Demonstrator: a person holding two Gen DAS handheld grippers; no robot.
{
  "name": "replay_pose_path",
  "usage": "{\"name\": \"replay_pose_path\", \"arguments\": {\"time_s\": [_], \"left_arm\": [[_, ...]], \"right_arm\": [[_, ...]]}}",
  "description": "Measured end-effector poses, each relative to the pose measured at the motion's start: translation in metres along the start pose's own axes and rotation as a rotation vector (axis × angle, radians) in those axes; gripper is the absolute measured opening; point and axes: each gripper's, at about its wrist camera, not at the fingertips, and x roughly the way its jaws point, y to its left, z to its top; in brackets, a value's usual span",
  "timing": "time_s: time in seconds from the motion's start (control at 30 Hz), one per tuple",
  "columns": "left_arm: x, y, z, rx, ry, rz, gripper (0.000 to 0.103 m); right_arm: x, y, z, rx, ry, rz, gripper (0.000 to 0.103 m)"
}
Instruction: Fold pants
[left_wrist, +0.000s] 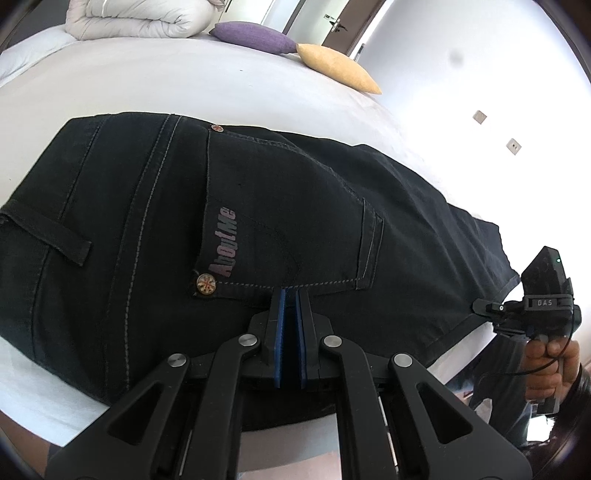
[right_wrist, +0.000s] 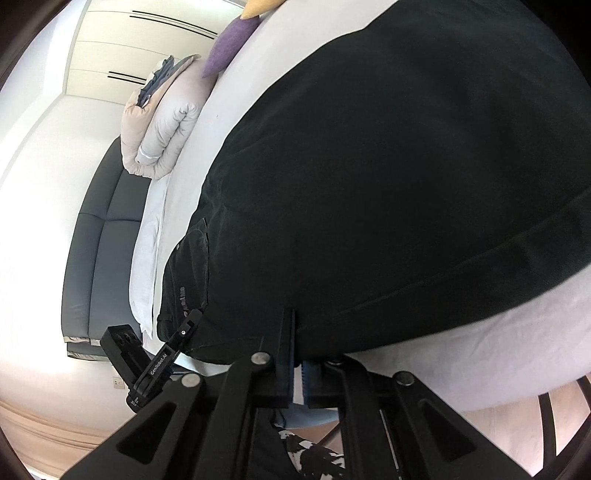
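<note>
At the left gripper the blue-padded fingers are seen drawn almost together, only a thin slit left between them, and the near edge of the dark pants is pinched there, just below the back pocket with its pink lettering. The grip looks made at the seat end, close beside the metal rivet.

Over at the right gripper the jaws are likewise nearly closed, and the near edge of a trouser leg is nipped between them, with the hem band running away to the right of the pinch. From the left wrist view that same right gripper is caught biting the leg end, a hand wrapped round its handle.

So the garment is laid flat on the white bed, its long axis running sideways across the person: waist toward the left hand, hems toward the right. Both pinches are taken on the same near edge, well apart, one at each end.

The coming move is judged to turn on that axis. If the legs are to be brought over the seat, it is the right hand that must travel, along the length toward the left, while the waist end is kept anchored.

Beyond the pants, a purple cushion, a yellow cushion and a rolled duvet are left at the far side of the mattress, well apart from the work
</note>
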Motion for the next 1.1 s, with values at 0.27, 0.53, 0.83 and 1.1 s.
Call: {"name": "replay_pose_path", "arguments": {"time_s": [0.27,0.53,0.83,1.1], "left_arm": [[-0.019,-0.017,0.005,0.027,-0.004,0.059,0.005],[-0.006,-0.088,0.064,0.115,-0.065,-0.066,0.005],[0.053,-0.093,0.025,0.098,0.069,-0.058,0.005],[0.038,-0.085,0.0,0.09,0.067,-0.065,0.005]], "right_arm": [[0.005,-0.001,0.0,-0.024,-0.007,-0.001,0.002],[-0.029,0.037,-0.005,-0.173,0.002,-0.006,0.056],[-0.048,0.014,0.056,-0.12,-0.127,-0.01,0.033],[-0.033,-0.064,0.08,0.07,-0.17,0.045,0.0]]}}
